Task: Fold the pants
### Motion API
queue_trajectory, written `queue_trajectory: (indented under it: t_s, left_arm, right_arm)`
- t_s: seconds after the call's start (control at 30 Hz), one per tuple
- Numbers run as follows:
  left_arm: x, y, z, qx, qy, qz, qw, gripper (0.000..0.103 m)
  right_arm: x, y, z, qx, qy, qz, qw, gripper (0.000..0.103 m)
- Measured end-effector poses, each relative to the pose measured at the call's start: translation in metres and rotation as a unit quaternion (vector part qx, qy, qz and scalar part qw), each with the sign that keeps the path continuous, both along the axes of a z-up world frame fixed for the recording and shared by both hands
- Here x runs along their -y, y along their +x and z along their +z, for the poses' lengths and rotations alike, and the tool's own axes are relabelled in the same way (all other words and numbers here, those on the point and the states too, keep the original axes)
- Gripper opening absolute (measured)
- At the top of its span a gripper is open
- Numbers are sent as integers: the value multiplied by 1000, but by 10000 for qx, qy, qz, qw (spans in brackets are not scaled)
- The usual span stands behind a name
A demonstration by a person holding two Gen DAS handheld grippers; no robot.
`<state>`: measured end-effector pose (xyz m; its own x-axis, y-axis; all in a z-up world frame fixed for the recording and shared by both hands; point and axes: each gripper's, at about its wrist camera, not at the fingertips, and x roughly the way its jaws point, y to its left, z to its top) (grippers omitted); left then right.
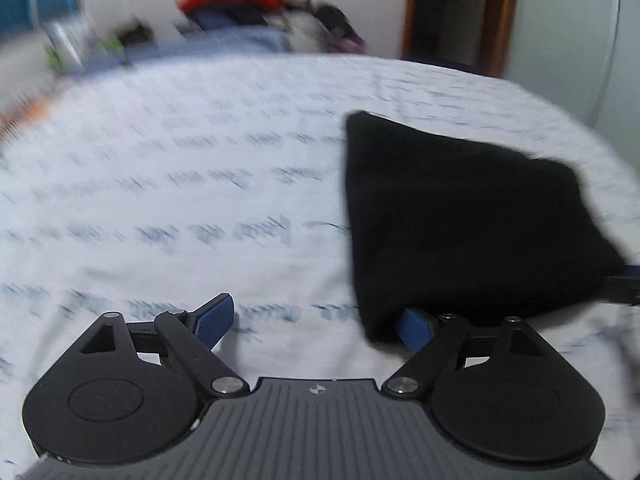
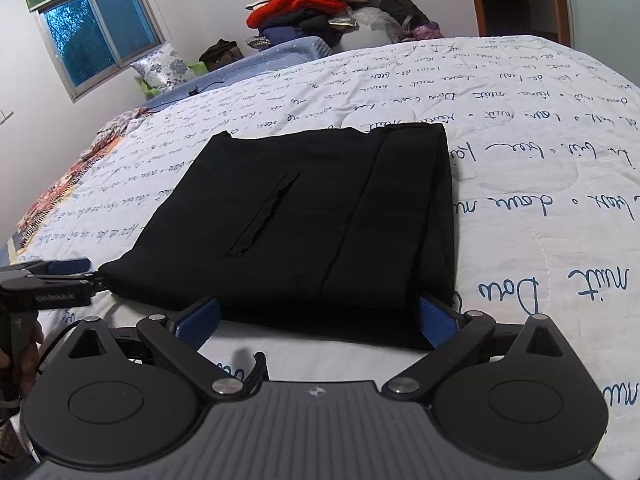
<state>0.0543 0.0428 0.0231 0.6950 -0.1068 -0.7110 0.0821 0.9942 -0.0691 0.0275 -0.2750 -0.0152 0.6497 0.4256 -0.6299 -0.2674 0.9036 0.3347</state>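
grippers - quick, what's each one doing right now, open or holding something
Left gripper: jaws open, holding nothing; one finger sits at the edge of the black pants.
Right gripper: jaws open, at the pants' near edge, holding nothing.

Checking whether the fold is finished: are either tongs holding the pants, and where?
Nothing is held. Left tongs and right tongs both stand open at the near edge of the folded pants.
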Motion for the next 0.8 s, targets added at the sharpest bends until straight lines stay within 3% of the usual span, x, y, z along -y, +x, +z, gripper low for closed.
queue_trajectory:
  t_s: [0.07,0.1,0.17,0.23,0.33,0.4,0.5,0.6,0.67,0.7,0.8]
  left_arm:
    - [-10,-1,13,-106,-560,-381,9976,89]
    - [-13,-1,20,-130,-808,-555,9951,89]
    - [-17,2,34,-25,-1310,-785,9883,90]
    - [-20,13,40,157,-1790,-678,9814,102]
    - [-21,46,27,-45,-2209,-365,9746,100]
    - [-18,69,13,-274,-2239,-201,9740,99]
    - [-19,99,-14,-855,-2585,25,9622,100]
    - [-20,107,-19,-917,-2802,28,9556,101]
    - [-22,109,-20,-1022,-2911,-65,9512,101]
    - [-23,109,-21,-1097,-3051,-120,9459,101]
    - [-32,108,-29,-1401,-3679,-189,9191,101]
  right_arm:
    - [14,2,7,-94,500,-133,9986,102]
    - [28,4,10,-155,1031,-258,9942,102]
    - [59,11,11,-257,2062,-489,9769,103]
    - [87,25,4,-533,2689,-764,9587,103]
    - [118,51,-21,-1377,3185,-1135,9310,102]
    - [127,58,-28,-1433,3523,-1074,9186,103]
    - [124,71,-28,-1594,3513,-842,9187,103]
    - [116,81,-31,-1811,3649,-456,9121,103]
    - [109,85,-27,-1933,3358,-199,9217,102]
    - [105,87,-25,-1998,3156,-82,9276,102]
    - [104,94,-21,-2182,2863,53,9330,101]
